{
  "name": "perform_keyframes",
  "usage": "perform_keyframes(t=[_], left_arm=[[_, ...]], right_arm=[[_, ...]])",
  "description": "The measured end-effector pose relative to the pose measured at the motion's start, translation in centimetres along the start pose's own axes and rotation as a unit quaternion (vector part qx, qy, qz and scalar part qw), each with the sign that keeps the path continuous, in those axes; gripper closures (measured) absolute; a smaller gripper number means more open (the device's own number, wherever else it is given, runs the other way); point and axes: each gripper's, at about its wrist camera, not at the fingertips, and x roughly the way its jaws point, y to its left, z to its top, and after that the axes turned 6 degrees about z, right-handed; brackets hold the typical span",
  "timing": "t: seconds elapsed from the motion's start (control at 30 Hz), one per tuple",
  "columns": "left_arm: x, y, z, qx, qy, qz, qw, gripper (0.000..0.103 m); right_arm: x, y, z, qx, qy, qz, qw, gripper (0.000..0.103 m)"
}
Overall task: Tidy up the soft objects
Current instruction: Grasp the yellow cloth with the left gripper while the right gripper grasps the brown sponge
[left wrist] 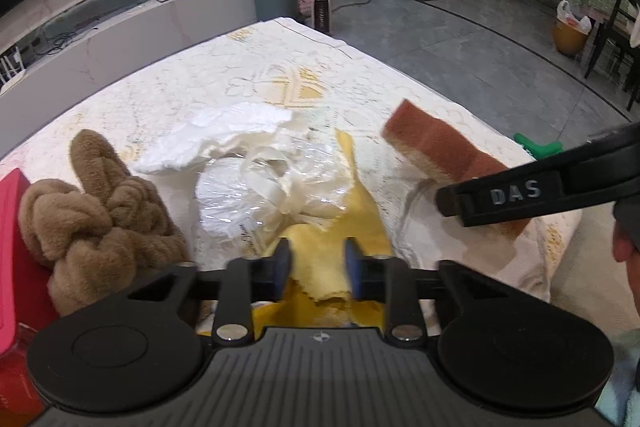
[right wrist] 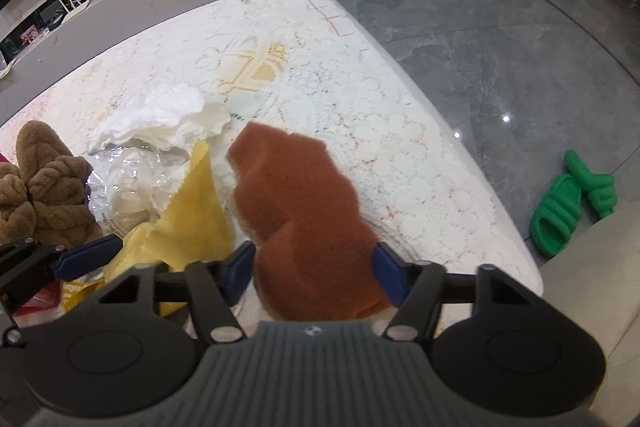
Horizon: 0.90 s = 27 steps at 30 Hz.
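Left gripper (left wrist: 318,269) pinches yellow cloth (left wrist: 360,211), which runs straight ahead. Right gripper (right wrist: 314,273) clamps brown sponge (right wrist: 296,195), long axis forward, lifted off lace tablecloth (right wrist: 360,75).

Plush knot (left wrist: 96,203) left of bag (left wrist: 256,187); sponge (left wrist: 448,155) perhaps right.

left claw (left wrist: 318,267): black arms, blue fingertip pads, two round black discs, ribbed grey housing with a small round emblem, silver screws | right claw (right wrist: 314,273): same build, black arm lettered "DAS" in the left wrist view
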Motion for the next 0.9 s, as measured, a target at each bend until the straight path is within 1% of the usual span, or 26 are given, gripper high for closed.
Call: perform_keyframes(t=[0.03, 0.07, 0.1, 0.13, 0.3, 0.43, 0.53, 0.6, 0.67, 0.77, 0.8, 0.87, 0.9], left_arm=[[0.0, 0.3, 0.0, -0.006, 0.0, 0.002, 1.0, 0.092], [-0.1, 0.7, 0.1, -0.011, -0.001, 0.001, 0.9999, 0.094], [-0.2, 1.0, 0.1, -0.019, -0.003, -0.001, 0.9998, 0.1], [-0.3, 1.2, 0.1, -0.024, -0.006, -0.001, 0.9997, 0.102], [-2.3, 1.6, 0.1, -0.03, -0.031, -0.015, 0.999, 0.102], [-4.2, 1.9, -0.3, -0.046, -0.046, -0.017, 0.9977, 0.102], [-5.8, 2.5, -0.8, -0.06, -0.059, -0.01, 0.9964, 0.102], [-6.6, 3.1, -1.2, -0.073, -0.06, -0.004, 0.9955, 0.102], [-7.0, 3.4, -1.4, -0.076, -0.053, 0.0, 0.9957, 0.102], [-6.6, 3.8, -2.0, -0.075, -0.04, 0.009, 0.9963, 0.102], [-6.4, 3.9, -2.1, -0.077, -0.034, 0.008, 0.9964, 0.1], [-6.0, 4.0, -2.4, -0.084, -0.037, 0.002, 0.9958, 0.083], [-5.9, 4.0, -2.5, -0.086, -0.038, -0.003, 0.9956, 0.062]], right_arm=[[-0.1, -0.1, 0.0, 0.001, -0.002, 0.002, 1.0, 0.043], [-0.1, -0.2, 0.0, 0.002, -0.003, 0.003, 1.0, 0.044], [-0.2, -0.3, -0.1, 0.004, -0.005, 0.004, 1.0, 0.045], [-0.3, -0.3, -0.1, 0.004, -0.008, 0.005, 1.0, 0.046], [-1.7, 0.4, -0.4, -0.009, -0.027, 0.017, 0.999, 0.053], [-2.9, 1.0, -0.8, -0.008, -0.026, 0.051, 0.998, 0.055], [-3.8, 1.4, -1.3, -0.003, -0.026, 0.074, 0.997, 0.055], [-4.1, 1.4, -1.6, 0.009, -0.02, 0.095, 0.995, 0.055], [-4.3, 1.6, -1.9, 0.018, -0.014, 0.109, 0.994, 0.055], [-3.6, 1.8, -2.4, 0.021, 0.001, 0.114, 0.993, 0.055], [-3.3, 1.9, -2.6, 0.025, 0.005, 0.115, 0.993, 0.055], [-2.9, 1.8, -2.9, 0.029, 0.009, 0.116, 0.993, 0.055], [-2.7, 1.7, -2.9, 0.031, 0.009, 0.115, 0.993, 0.055]])
